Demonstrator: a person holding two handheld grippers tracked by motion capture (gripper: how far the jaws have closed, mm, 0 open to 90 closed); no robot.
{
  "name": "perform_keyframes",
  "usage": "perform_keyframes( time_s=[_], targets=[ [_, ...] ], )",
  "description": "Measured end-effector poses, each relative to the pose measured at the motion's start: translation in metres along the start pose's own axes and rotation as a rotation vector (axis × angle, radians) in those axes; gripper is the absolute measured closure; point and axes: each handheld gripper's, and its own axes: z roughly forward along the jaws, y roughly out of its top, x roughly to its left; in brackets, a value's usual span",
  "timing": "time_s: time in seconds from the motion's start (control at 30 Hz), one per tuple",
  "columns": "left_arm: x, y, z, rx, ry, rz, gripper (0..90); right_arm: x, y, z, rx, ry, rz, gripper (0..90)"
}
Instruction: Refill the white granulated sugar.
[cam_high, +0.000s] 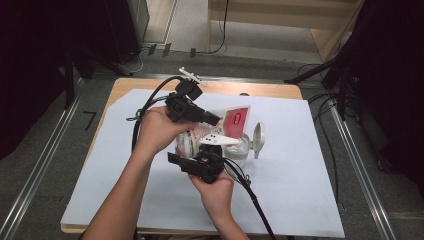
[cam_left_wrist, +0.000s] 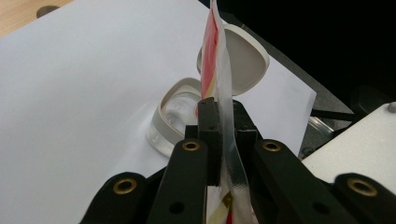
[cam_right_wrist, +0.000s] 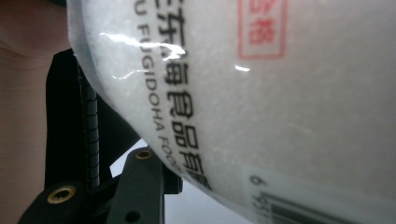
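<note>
High view: the person holds a plastic bag (cam_high: 227, 122) of white grains above the white sheet (cam_high: 300, 190) on the surface, between the two grippers. The left gripper (cam_high: 212, 120) reaches in from the left and pinches the bag's upper edge; the right gripper (cam_high: 197, 162) sits below and nearer the person, against the bag's full lower end. Just beyond the bag stands a clear container (cam_high: 240, 150) with its hinged lid (cam_high: 259, 137) flipped open to the right. The bag's long axis runs from the right gripper up and away towards the container, so any pour depends on tipping its far end over that opening.

Left gripper view: the jaws are clamped on the bag's thin flat edge (cam_left_wrist: 224, 107), which rises straight up between them. Beyond the jaws lies the open container (cam_left_wrist: 180, 112), with the lid (cam_left_wrist: 243, 58) behind it, a line-up the high view leaves less plain.

Right gripper view: the bag's bulging printed side (cam_right_wrist: 280, 107) presses close to the lens. One black jaw (cam_right_wrist: 88, 130) lies against the bag's left flank; the other is hidden, so the jaws appear closed on the bag, though not certainly.
</note>
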Motion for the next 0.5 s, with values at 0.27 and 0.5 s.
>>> perform_keyframes(
  time_s=[0.27, 0.5],
  targets=[
    [-0.0004, 0.0002, -0.0005, -0.015, -0.003, -0.013, 87.0, 0.001, 0.0006, -0.001, -0.008, 0.019, -0.006, 61.1],
    [-0.0012, -0.0004, -0.0012, -0.019, -0.004, -0.019, 87.8, 0.0038, 0.0001, 0.0014, 0.0, -0.012, -0.045, 60.4]
  ],
)
